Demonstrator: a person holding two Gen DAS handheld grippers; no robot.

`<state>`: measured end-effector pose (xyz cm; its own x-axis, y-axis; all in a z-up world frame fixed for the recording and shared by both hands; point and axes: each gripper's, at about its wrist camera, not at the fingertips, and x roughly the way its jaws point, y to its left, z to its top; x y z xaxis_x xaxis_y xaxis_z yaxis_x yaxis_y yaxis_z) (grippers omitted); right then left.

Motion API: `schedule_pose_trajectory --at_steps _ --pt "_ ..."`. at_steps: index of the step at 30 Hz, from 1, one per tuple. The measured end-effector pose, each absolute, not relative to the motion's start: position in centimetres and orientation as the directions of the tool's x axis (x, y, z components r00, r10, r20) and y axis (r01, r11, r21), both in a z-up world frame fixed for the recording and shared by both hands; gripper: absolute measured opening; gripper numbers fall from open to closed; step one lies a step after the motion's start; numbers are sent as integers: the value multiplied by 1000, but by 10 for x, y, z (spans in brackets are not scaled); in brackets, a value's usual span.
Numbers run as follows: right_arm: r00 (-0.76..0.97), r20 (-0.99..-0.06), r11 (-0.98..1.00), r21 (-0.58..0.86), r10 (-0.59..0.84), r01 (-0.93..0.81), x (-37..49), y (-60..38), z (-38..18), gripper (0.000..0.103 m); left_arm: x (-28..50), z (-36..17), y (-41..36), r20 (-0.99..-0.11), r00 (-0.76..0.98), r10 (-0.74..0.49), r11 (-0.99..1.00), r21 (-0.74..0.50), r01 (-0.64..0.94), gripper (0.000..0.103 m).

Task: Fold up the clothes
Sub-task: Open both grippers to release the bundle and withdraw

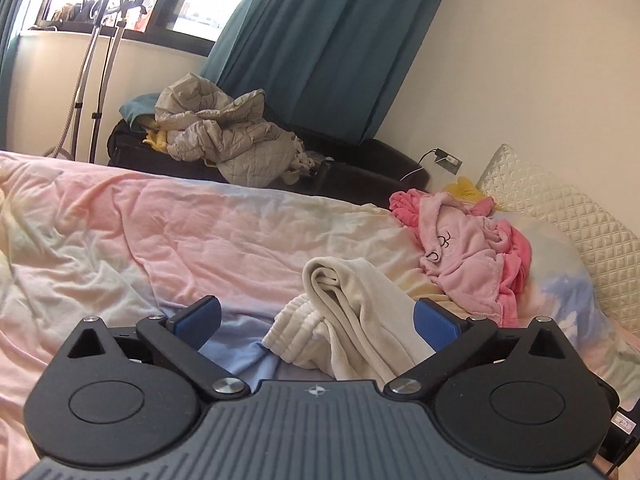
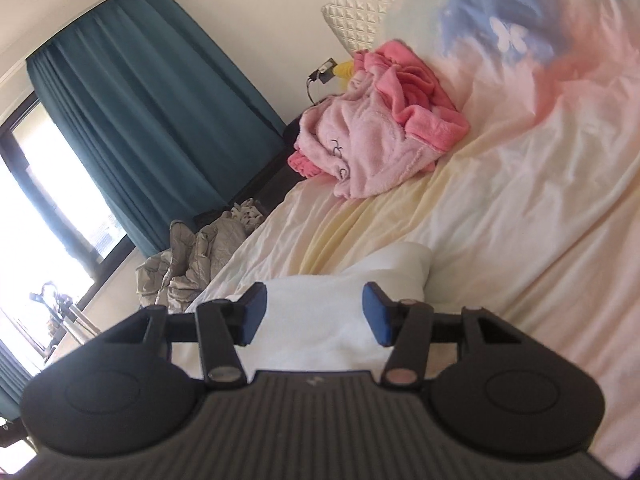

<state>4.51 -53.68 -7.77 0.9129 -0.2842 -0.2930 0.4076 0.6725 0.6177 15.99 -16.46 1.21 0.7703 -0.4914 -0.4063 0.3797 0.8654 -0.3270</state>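
A cream-white garment (image 1: 352, 312) lies bunched on the pastel bedsheet (image 1: 160, 232), with ribbed cuffs at its near end. My left gripper (image 1: 316, 320) is open around it, jaws wide apart, the right pad against the cloth. In the right wrist view the same white garment (image 2: 320, 312) lies between the jaws of my right gripper (image 2: 314, 314), which is open with neither pad pressing the cloth. A pink fleece garment (image 1: 468, 256) lies crumpled further up the bed, also in the right wrist view (image 2: 384, 136).
A quilted cream pillow (image 1: 568, 216) leans at the bed's head. A dark bench (image 1: 360, 168) beyond the bed holds a grey quilted jacket (image 1: 224, 136). Teal curtains (image 1: 328, 40), a window and a stand (image 1: 92, 80) are behind. The pastel bedsheet (image 2: 520, 220) spreads to the right.
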Motion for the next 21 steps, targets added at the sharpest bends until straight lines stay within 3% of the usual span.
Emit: schedule_pose_trajectory --at_steps 7,15,21 --pt "966 -237 834 509 -100 212 33 -467 -24 55 99 62 -98 -368 864 -343 939 -152 308 103" --pt "977 -176 900 436 119 -31 10 -380 19 55 40 80 -35 -346 924 -162 984 17 179 103" --pt "959 -189 923 360 211 -133 -2 -320 23 55 15 74 -12 -335 939 -74 995 40 92 103"
